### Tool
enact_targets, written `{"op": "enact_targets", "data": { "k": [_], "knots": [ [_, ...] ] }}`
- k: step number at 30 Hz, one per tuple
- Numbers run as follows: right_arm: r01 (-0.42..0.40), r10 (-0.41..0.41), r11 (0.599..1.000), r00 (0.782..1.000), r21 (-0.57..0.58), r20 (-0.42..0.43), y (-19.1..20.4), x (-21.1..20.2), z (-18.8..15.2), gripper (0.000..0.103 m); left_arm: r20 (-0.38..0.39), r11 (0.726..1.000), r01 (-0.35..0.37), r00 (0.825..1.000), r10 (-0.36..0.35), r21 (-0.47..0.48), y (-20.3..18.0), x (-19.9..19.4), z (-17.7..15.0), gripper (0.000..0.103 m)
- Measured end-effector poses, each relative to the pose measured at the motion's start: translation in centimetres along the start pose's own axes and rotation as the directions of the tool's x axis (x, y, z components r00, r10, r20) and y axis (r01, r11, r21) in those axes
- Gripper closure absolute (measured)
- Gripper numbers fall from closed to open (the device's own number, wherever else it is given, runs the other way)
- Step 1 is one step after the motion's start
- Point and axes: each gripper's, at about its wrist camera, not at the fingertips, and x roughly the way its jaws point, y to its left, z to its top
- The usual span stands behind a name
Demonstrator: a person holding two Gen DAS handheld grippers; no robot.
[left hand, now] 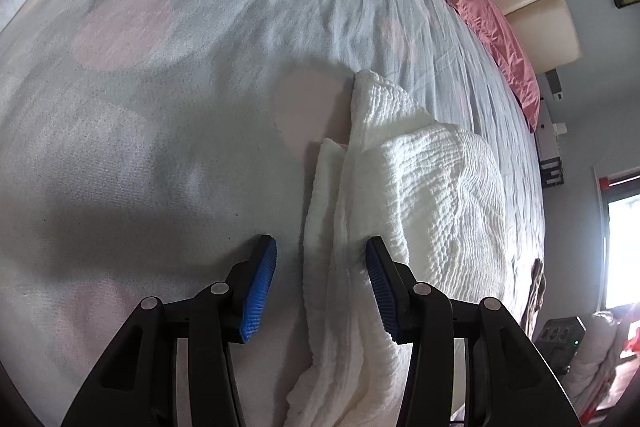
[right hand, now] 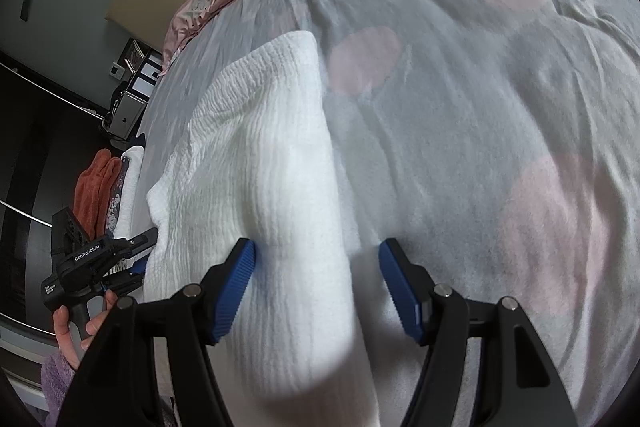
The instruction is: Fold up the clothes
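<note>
White ribbed garment (left hand: 436, 187) on pale-blue bedspread (left hand: 180, 107) with pink dots.

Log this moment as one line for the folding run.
white garment: bunched on bed | left gripper: open over its edge | right gripper: open, straddling it

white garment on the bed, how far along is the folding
Done: the white garment already lies doubled over on the bedspread, with layered edges showing along one side. In hand: the left gripper and right gripper both straddle its near edges, jaws open, nothing clamped yet. Left: grip and make the next fold, then tidy it.
</note>
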Motion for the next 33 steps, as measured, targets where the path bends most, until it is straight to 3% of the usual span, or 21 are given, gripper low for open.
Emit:
{"op": "enact_targets", "data": {
  "k": [7, 14, 18, 21, 24, 33],
  "knots": [
    [-0.009, 0.009, 1.000, 1.000, 0.011, 0.000, -0.2, 0.0, -0.1, 0.039, -0.015, 0.992, 0.125, 0.992, -0.126, -0.033, -0.1, 1.0, 1.2, 0.054],
    [-0.014, 0.014, 1.000, 1.000, 0.013, -0.002, -0.3, 0.1, 0.0, 0.039, -0.030, 0.984, 0.179, 0.983, -0.179, -0.007, -0.4, 1.4, 1.7, 0.054],
    [-0.020, 0.020, 1.000, 1.000, 0.015, -0.003, -0.4, 0.2, 0.0, 0.039, 0.003, 0.975, 0.219, 0.976, -0.219, 0.025, -0.7, -0.1, 1.9, 0.051],
    [-0.025, 0.026, 0.999, 1.000, 0.021, -0.005, -0.5, 0.3, 0.1, 0.039, -0.012, 0.984, 0.170, 0.985, -0.170, 0.058, -1.5, 0.7, 1.9, 0.049],
    [-0.029, 0.029, 0.999, 1.000, 0.023, -0.006, -0.5, 0.3, 0.2, 0.039, -0.027, 0.993, 0.075, 0.997, -0.072, 0.091, -1.8, 1.9, 1.4, 0.049],
    [-0.029, 0.029, 0.999, 1.000, 0.013, -0.009, -0.4, 0.3, 0.2, 0.039, -0.010, 0.991, 0.046, 0.999, -0.045, 0.125, -2.5, 3.1, 1.5, 0.049]
  ]
}}
